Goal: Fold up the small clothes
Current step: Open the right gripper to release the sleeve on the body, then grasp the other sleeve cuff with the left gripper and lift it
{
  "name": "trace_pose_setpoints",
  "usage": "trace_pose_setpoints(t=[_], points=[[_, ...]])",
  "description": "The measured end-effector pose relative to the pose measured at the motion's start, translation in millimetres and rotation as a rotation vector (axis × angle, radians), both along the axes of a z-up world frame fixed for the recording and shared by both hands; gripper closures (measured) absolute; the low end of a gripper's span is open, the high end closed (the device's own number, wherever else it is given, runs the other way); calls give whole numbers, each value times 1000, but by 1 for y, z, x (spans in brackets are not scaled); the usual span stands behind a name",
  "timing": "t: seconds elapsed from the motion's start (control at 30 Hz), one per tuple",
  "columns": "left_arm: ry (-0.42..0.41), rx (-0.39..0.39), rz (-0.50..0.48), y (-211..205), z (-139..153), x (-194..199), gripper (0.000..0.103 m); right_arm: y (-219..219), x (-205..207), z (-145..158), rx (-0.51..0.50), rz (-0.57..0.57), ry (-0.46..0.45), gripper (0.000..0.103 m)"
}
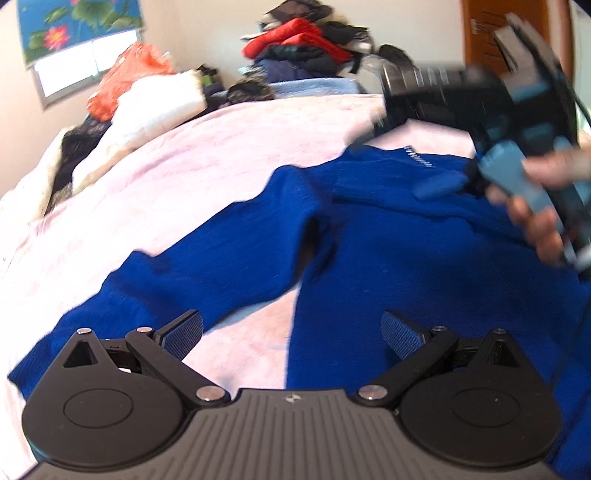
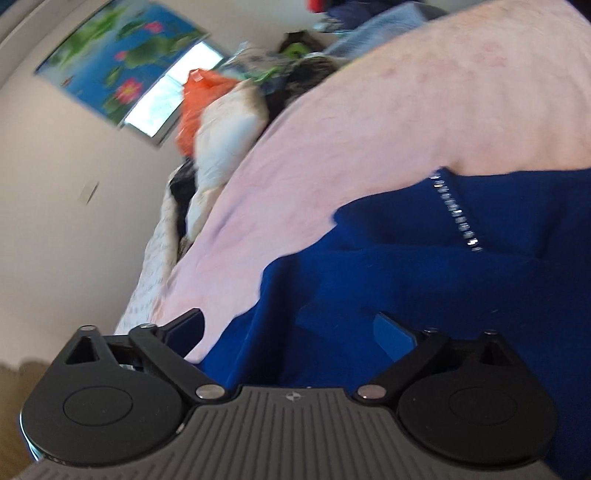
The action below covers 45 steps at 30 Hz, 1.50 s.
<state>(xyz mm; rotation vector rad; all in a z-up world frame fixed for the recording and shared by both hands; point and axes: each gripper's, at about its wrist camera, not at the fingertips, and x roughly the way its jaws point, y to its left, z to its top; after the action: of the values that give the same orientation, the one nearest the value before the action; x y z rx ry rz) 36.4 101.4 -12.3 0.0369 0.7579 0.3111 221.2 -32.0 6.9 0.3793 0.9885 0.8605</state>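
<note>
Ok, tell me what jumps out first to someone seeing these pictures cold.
The royal-blue garment sprawls over the pink bedsheet, a sleeve trailing toward the open left gripper. The right gripper, also open, hovers over the blue cloth. A clothes heap sits at the far edge.

no text, label or number can be read anywhere.

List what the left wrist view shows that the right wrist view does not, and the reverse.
Left wrist only: the right gripper in a hand, the sleeve stretched out, a red garment on the clothes pile. Right wrist only: the right gripper's own open jaws over the garment, and bare wall beside the bed. Both: the blue garment, pink bedsheet, lotus picture, orange bag.
</note>
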Motion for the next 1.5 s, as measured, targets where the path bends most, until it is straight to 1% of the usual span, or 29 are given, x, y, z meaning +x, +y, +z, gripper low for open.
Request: trace_pose_setpoints(t=[0.03,0.07,0.1,0.17,0.2,0.27,0.37,0.43,0.47,0.53,0.57,0.67,0.7,0.8,0.87,1.0,1.07,1.17,1.2,1.23,1.27,1.3,1.33,1.37,1.4,1.47,1.5], points=[[-2,-17,13,3,1,-2,0,6,0,-5,-67,-9,0,3],[-16,-37,23,8,3,-6,0,8,-1,-9,-99,-33,0,10],[-40,-56,38,13,4,-11,0,4,-5,-8,-88,-56,-9,11],[-74,-87,82,26,7,-21,0,0,-15,1,-44,-61,-30,9],[-85,-107,119,35,7,-26,0,-1,-25,7,-36,-52,-62,9],[-105,-169,200,58,7,-35,0,2,-49,19,-67,-24,-165,9],[-153,-312,348,99,4,-54,0,12,-90,30,-183,15,-359,8],[-217,-424,458,127,1,-71,0,16,-115,31,-237,31,-457,7],[-262,-479,502,139,-2,-80,0,16,-125,30,-248,38,-482,6],[-342,-568,596,159,-7,-97,0,13,-141,28,-248,50,-509,6],[-364,-600,647,168,-11,-104,0,12,-148,26,-246,54,-519,6],[-408,-705,743,188,-23,-115,0,10,-161,22,-279,77,-551,6],[-438,-742,763,193,-27,-118,0,9,-164,21,-292,81,-567,6],[-512,-784,806,203,-29,-126,0,5,-171,22,-291,70,-588,6],[-540,-832,823,211,-31,-125,0,3,-171,23,-276,55,-584,6],[-637,-964,902,228,-39,-127,0,0,-169,21,-260,31,-558,5],[-662,-1007,941,233,-41,-127,1,1,-169,18,-256,25,-545,5],[-684,-1051,954,238,-44,-127,2,4,-170,14,-265,30,-539,5],[-689,-1063,963,239,-45,-128,4,5,-170,12,-270,31,-539,4],[-689,-1068,967,240,-46,-129,13,5,-170,12,-273,31,-538,4],[-686,-1070,963,241,-46,-130,28,5,-171,11,-274,30,-536,4],[-679,-1073,959,242,-48,-131,38,5,-171,10,-274,28,-534,4],[-667,-1087,961,244,-51,-132,56,5,-171,10,-273,26,-533,3],[-657,-1110,964,246,-55,-133,65,4,-171,10,-273,23,-532,3],[-649,-1128,967,248,-60,-133,71,3,-171,10,-273,18,-533,3],[-634,-1133,958,249,-64,-133,89,0,-171,10,-272,13,-530,3],[-625,-1123,938,248,-63,-131,92,-1,-170,10,-272,9,-528,3]])
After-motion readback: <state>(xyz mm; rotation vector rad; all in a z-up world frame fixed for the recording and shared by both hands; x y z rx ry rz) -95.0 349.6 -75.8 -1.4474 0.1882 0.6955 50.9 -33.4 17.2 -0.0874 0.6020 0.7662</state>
